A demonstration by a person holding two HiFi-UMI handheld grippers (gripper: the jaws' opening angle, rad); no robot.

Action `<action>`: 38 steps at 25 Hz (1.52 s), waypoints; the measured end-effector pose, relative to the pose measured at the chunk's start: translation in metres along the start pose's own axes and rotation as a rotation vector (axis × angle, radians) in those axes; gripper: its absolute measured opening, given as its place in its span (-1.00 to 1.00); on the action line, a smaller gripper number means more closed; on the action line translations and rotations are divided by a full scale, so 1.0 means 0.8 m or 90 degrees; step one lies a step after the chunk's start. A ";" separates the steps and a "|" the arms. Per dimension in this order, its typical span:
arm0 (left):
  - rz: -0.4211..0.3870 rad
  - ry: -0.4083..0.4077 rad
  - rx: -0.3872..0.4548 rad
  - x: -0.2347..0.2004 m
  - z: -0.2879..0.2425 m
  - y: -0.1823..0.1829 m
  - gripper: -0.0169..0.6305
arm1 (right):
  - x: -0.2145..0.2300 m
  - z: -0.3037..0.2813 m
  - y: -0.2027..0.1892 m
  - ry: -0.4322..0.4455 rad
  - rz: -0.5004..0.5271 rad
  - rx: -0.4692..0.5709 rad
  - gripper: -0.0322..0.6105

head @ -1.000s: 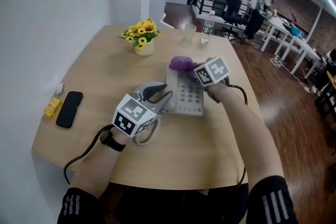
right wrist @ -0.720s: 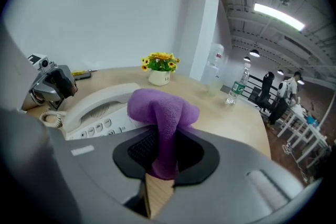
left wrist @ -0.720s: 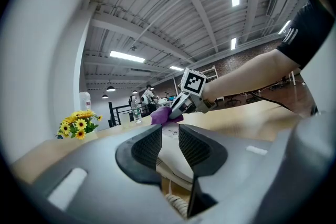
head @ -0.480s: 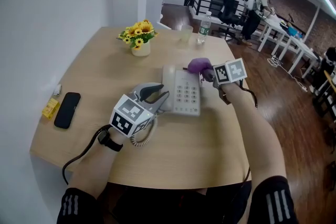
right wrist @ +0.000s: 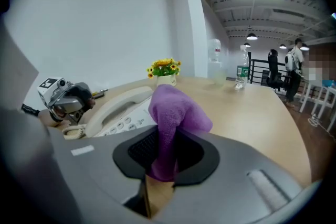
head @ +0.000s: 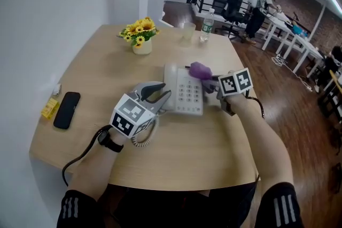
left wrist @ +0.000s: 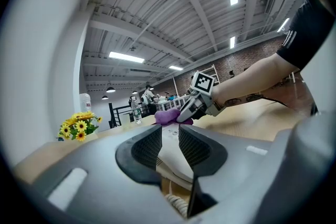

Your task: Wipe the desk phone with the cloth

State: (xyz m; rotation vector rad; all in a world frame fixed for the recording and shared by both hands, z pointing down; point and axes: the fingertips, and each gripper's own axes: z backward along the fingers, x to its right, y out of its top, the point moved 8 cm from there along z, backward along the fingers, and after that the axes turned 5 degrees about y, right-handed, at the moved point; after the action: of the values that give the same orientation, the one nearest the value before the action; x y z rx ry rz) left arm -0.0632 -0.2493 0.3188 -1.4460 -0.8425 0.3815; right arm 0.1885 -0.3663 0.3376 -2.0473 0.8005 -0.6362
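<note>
A pale grey desk phone [head: 188, 94] lies mid-table, its handset [head: 167, 83] resting along its left side. My left gripper [head: 162, 96] is shut on the handset's near end; the white handset [left wrist: 170, 150] shows between its jaws. The coiled cord [head: 141, 139] loops beneath that hand. My right gripper [head: 210, 78] is shut on a purple cloth [head: 200, 69], which sits at the phone's far right corner. In the right gripper view the cloth [right wrist: 173, 113] bunches up out of the jaws, with the phone [right wrist: 126, 119] just to its left.
A pot of sunflowers [head: 140, 39] stands at the back left. A black smartphone [head: 67, 109] and a yellow item [head: 49, 108] lie near the table's left edge. A cup [head: 187, 31] and a water bottle [head: 206, 31] stand at the far edge. People stand at desks far behind.
My right gripper has carried the cloth from the phone's top middle across to its far right corner. The left gripper has kept its hold on the handset.
</note>
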 end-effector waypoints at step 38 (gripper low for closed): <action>-0.005 -0.014 0.004 0.006 -0.002 0.003 -0.65 | -0.037 -0.038 0.051 -0.043 0.202 -0.113 -0.67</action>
State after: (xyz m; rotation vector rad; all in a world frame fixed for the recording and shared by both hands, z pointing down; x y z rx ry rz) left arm -0.0583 -0.2463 0.3181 -1.4349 -0.8643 0.3938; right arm 0.1356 -0.3785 0.3154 -2.0260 1.1472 -0.3262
